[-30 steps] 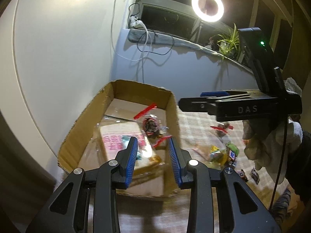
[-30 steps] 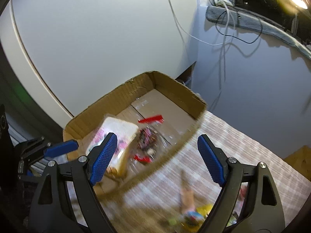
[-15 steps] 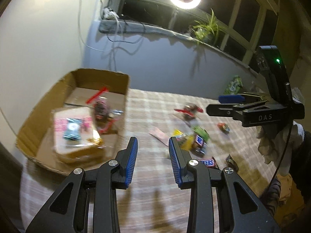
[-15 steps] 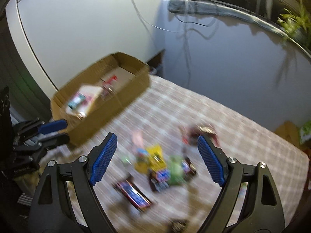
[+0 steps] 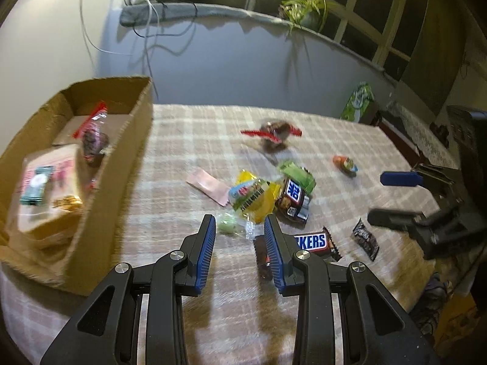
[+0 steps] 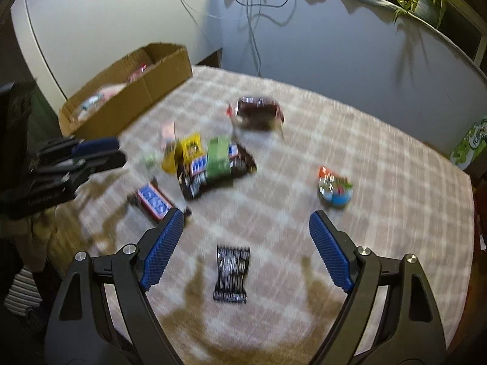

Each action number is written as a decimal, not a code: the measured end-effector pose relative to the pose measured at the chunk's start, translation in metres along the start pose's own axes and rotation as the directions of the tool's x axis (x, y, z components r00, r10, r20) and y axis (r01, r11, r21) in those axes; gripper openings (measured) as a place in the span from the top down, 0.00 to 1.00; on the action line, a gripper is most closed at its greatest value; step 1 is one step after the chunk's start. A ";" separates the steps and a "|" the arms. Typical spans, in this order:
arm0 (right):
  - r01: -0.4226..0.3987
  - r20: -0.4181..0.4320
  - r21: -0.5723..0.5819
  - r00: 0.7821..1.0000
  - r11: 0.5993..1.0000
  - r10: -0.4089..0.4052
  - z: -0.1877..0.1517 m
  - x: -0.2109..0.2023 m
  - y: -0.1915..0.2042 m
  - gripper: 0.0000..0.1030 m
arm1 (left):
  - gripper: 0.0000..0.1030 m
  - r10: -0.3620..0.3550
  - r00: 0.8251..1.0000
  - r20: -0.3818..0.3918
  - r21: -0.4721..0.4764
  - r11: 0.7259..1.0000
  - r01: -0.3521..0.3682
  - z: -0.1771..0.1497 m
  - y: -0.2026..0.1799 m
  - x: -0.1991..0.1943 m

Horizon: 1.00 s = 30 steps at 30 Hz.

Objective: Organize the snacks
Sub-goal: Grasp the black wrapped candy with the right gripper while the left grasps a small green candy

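Observation:
A cardboard box (image 5: 121, 152) at the table's left holds a pink-printed pack (image 5: 48, 188) and a red-sealed clear bag (image 5: 94, 140). Loose snacks lie mid-table: a yellow packet (image 5: 255, 197), a Snickers bar (image 5: 310, 241), a green packet (image 6: 217, 158) and a red-ended bag of dark sweets (image 5: 274, 135). My left gripper (image 5: 240, 228) hovers over the near edge of that pile, jaws narrowly open and empty. My right gripper (image 6: 246, 219) is wide open and empty above a small black packet (image 6: 232, 269). Both views are motion-blurred.
A plaid cloth (image 6: 365, 140) covers the table. A small orange and green sweet (image 6: 334, 187) lies apart at the right. A green carton (image 5: 357, 106) stands beyond the far right corner. A potted plant (image 5: 304, 9) and cables sit on the sill behind.
Both grippers have swung away from over the box to the right, over the loose snacks, and sunk a little. Neither jaw width has changed.

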State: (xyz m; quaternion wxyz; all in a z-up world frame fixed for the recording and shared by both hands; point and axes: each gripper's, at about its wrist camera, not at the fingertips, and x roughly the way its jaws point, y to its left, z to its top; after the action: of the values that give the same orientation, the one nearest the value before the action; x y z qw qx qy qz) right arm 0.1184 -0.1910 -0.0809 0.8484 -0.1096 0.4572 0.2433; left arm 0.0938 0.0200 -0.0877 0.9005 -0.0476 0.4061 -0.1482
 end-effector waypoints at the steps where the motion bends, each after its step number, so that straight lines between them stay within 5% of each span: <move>1: -0.001 -0.004 -0.001 1.000 1.000 0.001 -0.004 0.001 0.001 0.16 | 0.69 0.007 1.000 -0.007 0.006 1.000 -0.007 0.000 -0.001 0.004; 12: -0.015 -0.080 -0.011 0.997 1.000 0.014 -0.026 0.024 0.010 0.37 | 0.70 0.062 0.995 -0.073 0.050 0.997 -0.059 0.001 -0.001 0.034; 18: 0.007 -0.092 -0.043 0.996 0.999 -0.011 -0.031 0.030 0.018 0.47 | 0.78 0.068 0.995 -0.066 0.063 0.996 -0.064 0.001 -0.001 0.037; 23: 0.013 -0.091 -0.050 0.996 0.999 -0.018 -0.031 0.028 0.018 0.72 | 0.79 0.069 0.996 -0.063 0.070 0.995 -0.064 0.000 -0.003 0.037; 30: 0.002 -0.084 -0.027 0.996 1.000 -0.004 -0.032 0.024 0.014 0.72 | 0.79 0.053 0.997 -0.051 0.059 0.997 -0.050 0.001 -0.003 0.031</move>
State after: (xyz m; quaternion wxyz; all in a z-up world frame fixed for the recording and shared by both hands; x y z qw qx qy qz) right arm 0.0996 -0.1846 -0.1185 0.8272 -0.1316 0.4892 0.2432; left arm 0.1132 0.0079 -0.1087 0.8941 -0.0074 0.4261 -0.1379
